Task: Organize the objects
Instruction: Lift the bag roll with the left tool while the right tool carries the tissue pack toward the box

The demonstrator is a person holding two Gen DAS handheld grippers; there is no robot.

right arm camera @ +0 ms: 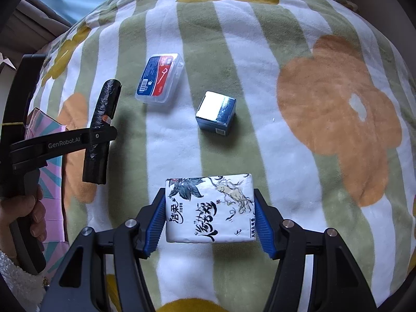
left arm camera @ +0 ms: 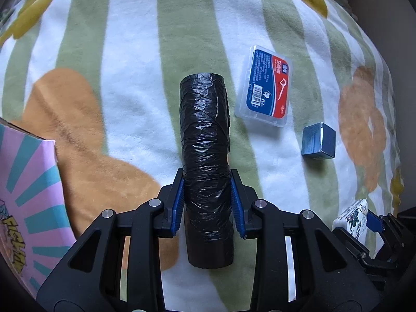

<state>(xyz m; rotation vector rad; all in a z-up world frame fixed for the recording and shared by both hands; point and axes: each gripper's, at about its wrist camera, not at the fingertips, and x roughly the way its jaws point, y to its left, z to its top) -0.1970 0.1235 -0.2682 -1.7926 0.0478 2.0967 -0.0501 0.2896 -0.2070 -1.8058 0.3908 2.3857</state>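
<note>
My left gripper (left arm camera: 207, 202) is shut on a black roll of trash bags (left arm camera: 205, 140) and holds it above the striped blanket; the roll also shows in the right wrist view (right arm camera: 100, 130). My right gripper (right arm camera: 210, 215) is shut on a white tissue pack (right arm camera: 210, 208) with ink drawings; the pack shows at the lower right of the left wrist view (left arm camera: 352, 218). A clear floss-pick box with a red and blue label (left arm camera: 266, 85) (right arm camera: 160, 79) and a small blue box (left arm camera: 318, 141) (right arm camera: 216, 113) lie on the blanket ahead.
A pink and teal striped cardboard box (left arm camera: 28, 195) (right arm camera: 50, 182) stands at the left. The green-and-white flowered blanket (right arm camera: 299, 52) covers the whole surface. A person's hand (right arm camera: 23, 215) holds the left gripper's handle.
</note>
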